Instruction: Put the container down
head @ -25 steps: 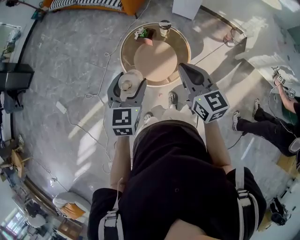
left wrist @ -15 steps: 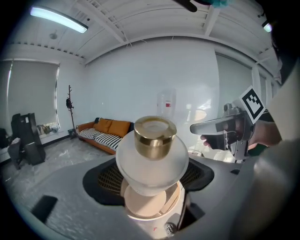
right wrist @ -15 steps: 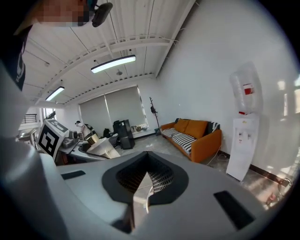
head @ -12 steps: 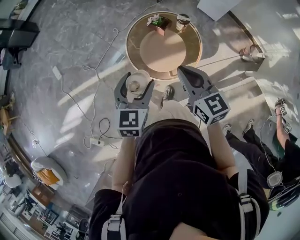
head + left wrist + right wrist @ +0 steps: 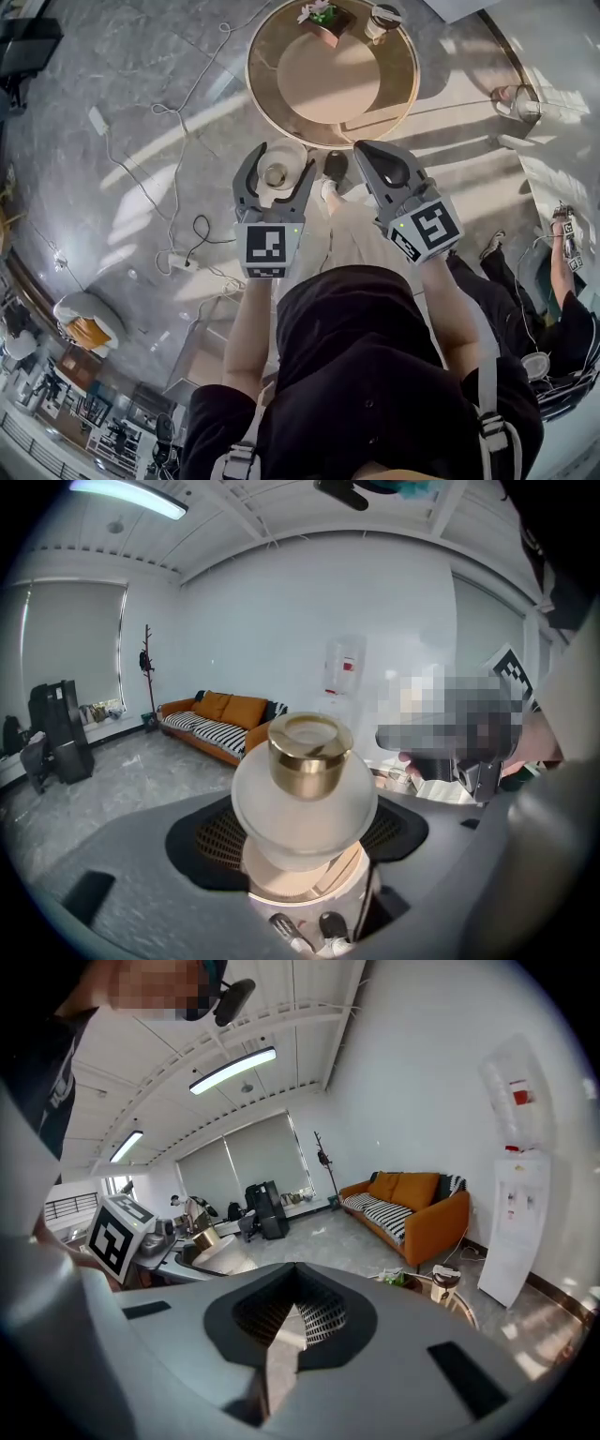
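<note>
Container in my left tool, not yet over the counter

My left tool (image 5: 277, 184) is closed around the white, gold-capped container (image 5: 305, 803), held upright above the floor, just short of the round counter's (image 5: 262, 75) near edge. My right tool (image 5: 373, 157) is closed on nothing. I should carry it level to the bare middle, clear of the plant (image 5: 323, 19) and cup (image 5: 382, 19) at the far edge, and release only once its base rests flat.
</note>
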Motion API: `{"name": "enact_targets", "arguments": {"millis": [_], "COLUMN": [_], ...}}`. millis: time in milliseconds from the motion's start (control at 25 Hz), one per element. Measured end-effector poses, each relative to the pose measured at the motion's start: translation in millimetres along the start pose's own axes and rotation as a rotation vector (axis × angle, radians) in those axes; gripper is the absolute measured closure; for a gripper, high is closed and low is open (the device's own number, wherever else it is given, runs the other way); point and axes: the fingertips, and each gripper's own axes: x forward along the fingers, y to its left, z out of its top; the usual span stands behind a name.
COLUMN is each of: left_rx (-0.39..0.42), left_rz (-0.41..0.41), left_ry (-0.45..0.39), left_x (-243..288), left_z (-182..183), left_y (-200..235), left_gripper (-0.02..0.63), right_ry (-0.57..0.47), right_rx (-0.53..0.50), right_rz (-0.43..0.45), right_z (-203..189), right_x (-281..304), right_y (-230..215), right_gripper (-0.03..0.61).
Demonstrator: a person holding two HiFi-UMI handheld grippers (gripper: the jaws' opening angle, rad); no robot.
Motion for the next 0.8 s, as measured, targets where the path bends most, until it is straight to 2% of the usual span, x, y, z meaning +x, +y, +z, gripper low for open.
{"name": "enact_targets", "arguments": {"millis": [80,240,440,800], "left_rx": [-0.017,0.003,-0.030,0.013], "left_rz": [-0.003,-0.012,-0.038,-0.102], "left_ry": [0.024,0.048,0.094,0.122], "left_x": [15.0,51.3,92.9,166.8], "left_z": [-12.0,-34.4,-76.7,-134.9], "left_y": [7.3,25.7,39.6,56.5], "left_gripper": [0.268,0.268,0.268,0.268], "right_ry": [0.005,0.028,0.055,0.092], "right_rx": [-0.002,-0.019,-0.035,0.020], "right_rz": [0.001,-0.010,-0.029,-0.101], "right_z": [-9.1,-27.7,-51.0,-100.1], "right_x": [12.1,40.6,73.1,119.7], "right_y": [-7.2,-26.3,-43.6,-81.6], "right_gripper": [0.575,0.575,0.575,0.575]}}
